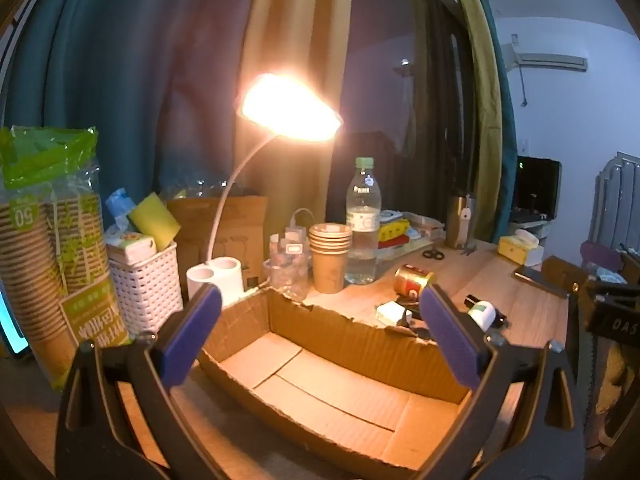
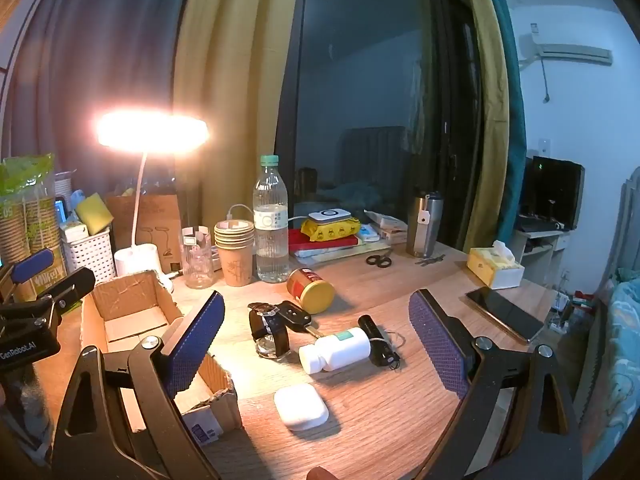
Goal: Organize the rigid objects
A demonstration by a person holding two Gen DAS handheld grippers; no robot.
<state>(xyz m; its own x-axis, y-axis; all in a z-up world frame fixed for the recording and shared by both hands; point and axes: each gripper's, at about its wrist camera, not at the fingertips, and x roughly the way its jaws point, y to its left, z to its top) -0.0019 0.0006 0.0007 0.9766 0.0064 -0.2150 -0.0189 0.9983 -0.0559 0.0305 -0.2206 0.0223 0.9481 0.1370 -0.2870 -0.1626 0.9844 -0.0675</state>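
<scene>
- Both sets of jaws wide, nothing held: left gripper [image 1: 320, 320] over the empty box [image 1: 320, 384], right gripper [image 2: 316, 332] above the bench [image 2: 380, 408].
- Pill bottle [image 2: 336, 350], can [image 2: 311, 290] lie on their sides w/ watch [image 2: 269, 330], earbud case [image 2: 301, 406] nearby; we judge a clumsy pinch could roll them off.

Counting the things on the tabletop [image 2: 400, 412]

One cardboard box [image 2: 132, 320] sits at 9 o'clock. In the middle lie one watch [image 2: 269, 330], one car key [image 2: 295, 315], one white pill bottle [image 2: 335, 350], one small black tube [image 2: 378, 340] and one white earbud case [image 2: 301, 406]. One gold can [image 2: 311, 290] lies on its side at 12 o'clock. Behind it stand one water bottle [image 2: 271, 220], one stack of paper cups [image 2: 235, 250] and one glass jar [image 2: 197, 258]. One lamp [image 2: 152, 132] glows at 10 o'clock. At 2 o'clock: one pair of scissors [image 2: 378, 260], one metal flask [image 2: 425, 224], one tissue box [image 2: 494, 266], one phone [image 2: 505, 314].
</scene>
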